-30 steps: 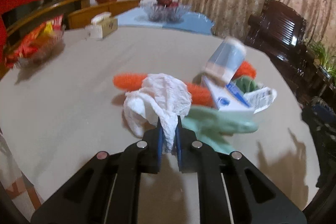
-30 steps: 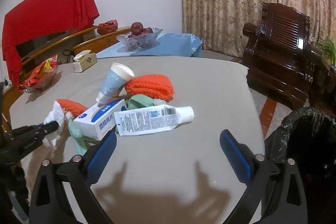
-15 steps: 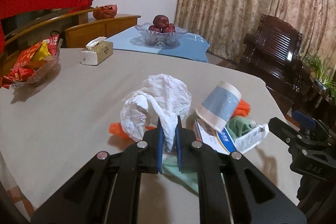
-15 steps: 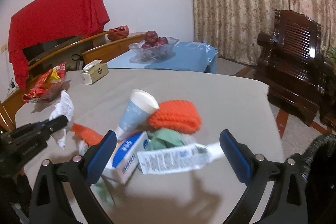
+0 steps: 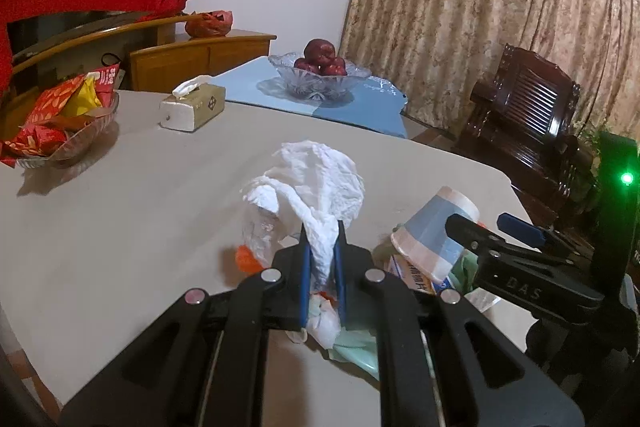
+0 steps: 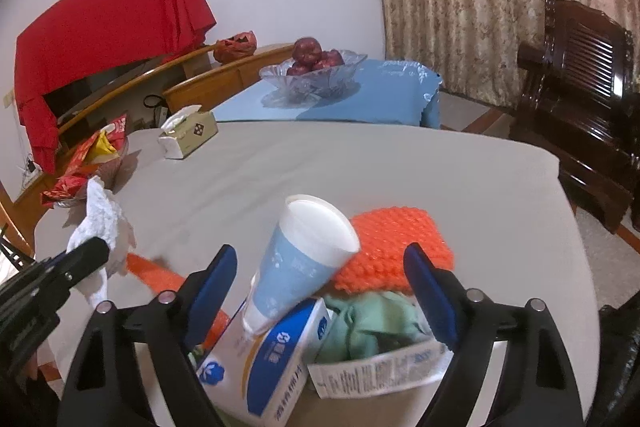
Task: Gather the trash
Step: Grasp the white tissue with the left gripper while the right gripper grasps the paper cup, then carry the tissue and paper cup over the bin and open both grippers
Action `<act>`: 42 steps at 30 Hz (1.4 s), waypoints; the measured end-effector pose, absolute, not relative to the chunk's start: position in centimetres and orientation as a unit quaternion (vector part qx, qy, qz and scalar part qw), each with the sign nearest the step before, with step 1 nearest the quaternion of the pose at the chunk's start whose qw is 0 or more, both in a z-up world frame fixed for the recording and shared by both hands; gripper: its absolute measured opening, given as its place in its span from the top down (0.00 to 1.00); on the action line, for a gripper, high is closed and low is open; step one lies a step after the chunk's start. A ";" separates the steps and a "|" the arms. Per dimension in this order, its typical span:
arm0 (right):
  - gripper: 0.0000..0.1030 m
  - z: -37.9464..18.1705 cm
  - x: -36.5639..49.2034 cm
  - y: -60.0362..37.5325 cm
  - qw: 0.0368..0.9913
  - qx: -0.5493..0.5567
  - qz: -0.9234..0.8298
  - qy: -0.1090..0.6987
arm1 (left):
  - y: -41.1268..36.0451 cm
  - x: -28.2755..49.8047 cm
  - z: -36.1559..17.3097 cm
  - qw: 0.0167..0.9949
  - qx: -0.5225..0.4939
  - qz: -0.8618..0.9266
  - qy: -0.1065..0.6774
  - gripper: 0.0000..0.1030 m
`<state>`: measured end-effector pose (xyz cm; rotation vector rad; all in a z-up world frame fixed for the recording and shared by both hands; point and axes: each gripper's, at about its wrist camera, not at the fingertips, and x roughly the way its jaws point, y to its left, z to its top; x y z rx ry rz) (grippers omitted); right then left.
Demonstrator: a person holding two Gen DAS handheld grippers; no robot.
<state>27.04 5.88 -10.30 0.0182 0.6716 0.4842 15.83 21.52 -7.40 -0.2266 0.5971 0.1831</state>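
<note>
Fruit bowl (image 5: 319, 75): stood on blue cloth (image 6: 372, 95)
Tissue box (image 5: 193, 106): sat beside snack dish (image 5: 60, 123)
Armchair (image 6: 580, 83): stood by curtain (image 5: 480, 7)

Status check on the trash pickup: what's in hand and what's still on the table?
Nothing shows as binned; no bin is clearly in view. In hand: the left tool is shut on the crumpled tissue, lifted off the table. The right tool is open around the paper cup. Left: cup, blue-and-white box, tube, green rag.
</note>
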 end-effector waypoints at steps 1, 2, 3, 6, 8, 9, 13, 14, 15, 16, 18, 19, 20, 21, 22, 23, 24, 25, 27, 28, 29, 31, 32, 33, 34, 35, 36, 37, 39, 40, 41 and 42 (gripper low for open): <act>0.22 -10.5 27.2 6.0 0.914 0.008 0.235 0.330 | 21.6 16.0 -7.5 0.945 -0.112 0.090 0.294 0.91; 0.26 -10.9 27.5 6.3 0.912 0.007 0.236 0.336 | 21.7 16.3 -7.6 0.944 -0.113 0.090 0.295 0.91; 0.29 -11.1 27.7 6.5 0.909 0.006 0.239 0.341 | 21.7 16.5 -7.8 0.944 -0.113 0.089 0.297 0.91; 0.41 -11.7 28.2 7.2 0.901 0.004 0.249 0.355 | 21.6 16.9 -8.0 0.944 -0.112 0.085 0.299 0.91; 0.58 -12.0 28.5 7.3 0.893 0.008 0.262 0.365 | 21.7 17.1 -8.1 0.943 -0.113 0.083 0.301 0.91; 0.64 -11.9 28.4 7.3 0.891 0.011 0.267 0.367 | 21.7 17.2 -8.0 0.943 -0.113 0.083 0.301 0.91; 0.71 -11.2 27.3 6.9 0.889 0.008 0.288 0.356 | 21.6 17.0 -7.7 0.944 -0.112 0.080 0.298 0.91; 0.72 -11.0 27.0 6.7 0.889 0.009 0.293 0.353 | 21.5 16.9 -7.6 0.945 -0.111 0.080 0.297 0.91; 0.72 -10.7 26.7 6.6 0.888 0.012 0.297 0.350 | 21.4 16.9 -7.4 0.946 -0.110 0.079 0.295 0.91; 0.72 -10.5 26.6 6.5 0.888 0.014 0.300 0.348 | 21.3 16.8 -7.2 0.946 -0.109 0.078 0.294 0.91; 0.72 -9.8 25.8 6.0 0.889 0.019 0.305 0.341 | 20.9 16.4 -6.7 0.948 -0.110 0.073 0.290 0.91; 0.72 -9.6 25.7 5.9 0.890 0.020 0.306 0.339 | 20.8 16.3 -6.5 0.949 -0.108 0.071 0.288 0.91; 0.72 -9.2 25.3 5.5 0.891 0.020 0.306 0.334 | 20.4 16.1 -6.2 0.950 -0.106 0.068 0.286 0.91; 0.72 -8.8 24.8 5.2 0.893 0.022 0.305 0.330 | 20.0 15.9 -6.0 0.951 -0.104 0.064 0.284 0.91; 0.72 -8.6 24.6 4.9 0.894 0.023 0.305 0.327 | 19.7 15.7 -5.8 0.952 -0.102 0.061 0.283 0.91; 0.72 -8.2 24.1 4.5 0.897 0.024 0.303 0.322 | 19.3 15.5 -5.5 0.953 -0.100 0.057 0.281 0.91; 0.72 -7.8 23.7 4.0 0.899 0.024 0.300 0.318 | 18.8 15.3 -5.3 0.954 -0.098 0.052 0.280 0.91; 0.72 -7.5 23.4 3.6 0.901 0.024 0.299 0.315 | 18.4 15.1 -5.0 0.954 -0.098 0.047 0.278 0.91; 0.72 -6.6 22.6 2.5 0.905 0.028 0.295 0.305 | 17.6 14.7 -4.5 0.956 -0.099 0.038 0.274 0.91; 0.72 -6.2 22.2 1.9 0.907 0.030 0.294 0.301 | 17.1 14.4 -4.2 0.957 -0.099 0.032 0.272 0.91; 0.72 -5.7 21.7 1.1 0.909 0.032 0.291 0.296 | 16.7 14.2 -4.1 0.957 -0.098 0.028 0.270 0.91; 0.72 -5.1 20.9 -0.1 0.913 0.034 0.285 0.289 | 15.3 13.6 -3.5 0.959 -0.095 0.012 0.266 0.91; 0.72 -4.7 20.3 -1.1 0.916 0.037 0.280 0.285 | 14.6 13.3 -3.3 0.960 -0.092 0.005 0.264 0.91; 0.72 -4.4 19.8 -1.8 0.918 0.038 0.275 0.282 | 14.2 13.2 -3.2 0.961 -0.090 0.000 0.263 0.91; 0.72 -4.2 19.3 -2.7 0.921 0.040 0.270 0.280 | 13.6 13.0 -3.1 0.961 -0.089 -0.005 0.262 0.91; 0.72 -4.0 19.0 -3.3 0.922 0.041 0.266 0.278 | 12.6 12.7 -2.9 0.961 -0.090 -0.013 0.260 0.91; 0.72 -3.8 18.4 -4.3 0.925 0.043 0.259 0.276 | 12.0 12.4 -2.9 0.961 -0.089 -0.019 0.259 0.91; 0.72 -3.6 18.0 -5.0 0.927 0.044 0.254 0.274 | 11.4 12.3 -2.9 0.962 -0.089 -0.024 0.259 0.91; 0.72 -3.4 16.9 -7.2 0.931 0.046 0.239 0.272 | 9.4 11.8 -3.0 0.962 -0.081 -0.038 0.257 0.91; 0.72 -3.3 16.6 -8.0 0.933 0.047 0.233 0.271 | 8.7 11.7 -3.0 0.962 -0.078 -0.045 0.258 0.91; 0.72 -3.3 16.1 -9.1 0.936 0.046 0.222 0.270 | 7.8 11.7 -3.1 0.961 -0.076 -0.054 0.259 0.91; 0.72 -3.3 15.8 -9.9 0.938 0.044 0.214 0.270 | 7.0 11.6 -3.2 0.961 -0.074 -0.062 0.261 0.91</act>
